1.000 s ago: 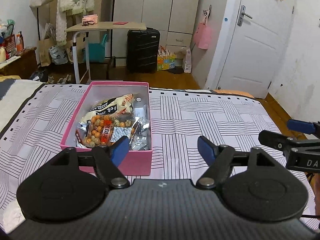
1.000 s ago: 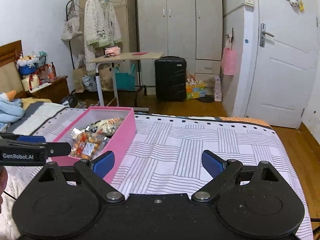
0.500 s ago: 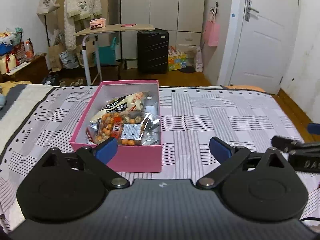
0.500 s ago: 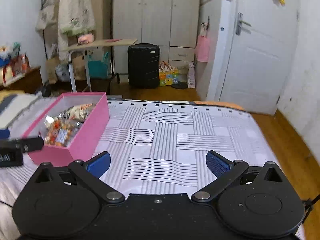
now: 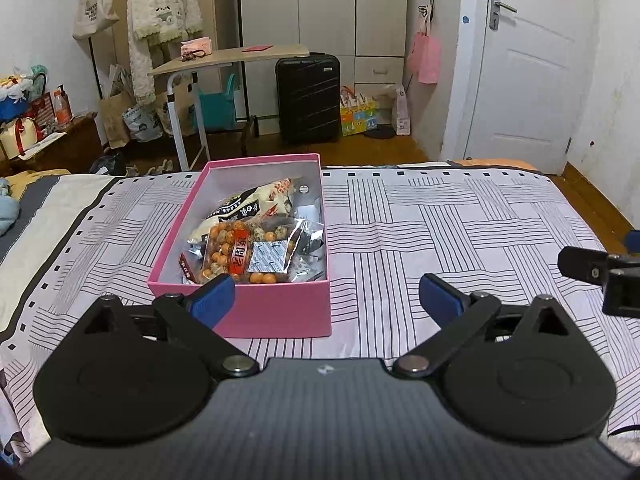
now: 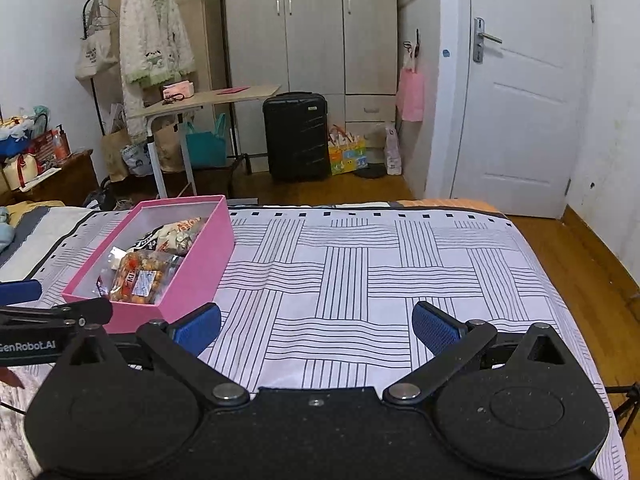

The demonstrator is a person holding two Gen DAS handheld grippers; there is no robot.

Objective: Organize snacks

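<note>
Snacks (image 5: 256,246) fill pink box (image 5: 280,314) (left view shows labels).

The pink box (image 5: 256,312) is sitting open on the striped bedspread, snack packets (image 5: 256,240) piling inside: a clear bag of orange coated nuts (image 5: 236,256) is lying on top, with what looks like silver foil wrappers showing beside it.

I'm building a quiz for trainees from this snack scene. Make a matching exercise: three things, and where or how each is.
Things:
1. pink box
2. peanut packet
3. left gripper

States:
A. open, holding nothing
B. on the striped bedspread
C. lying inside the box, on top

Pairs: 1-B, 2-C, 3-A
</note>
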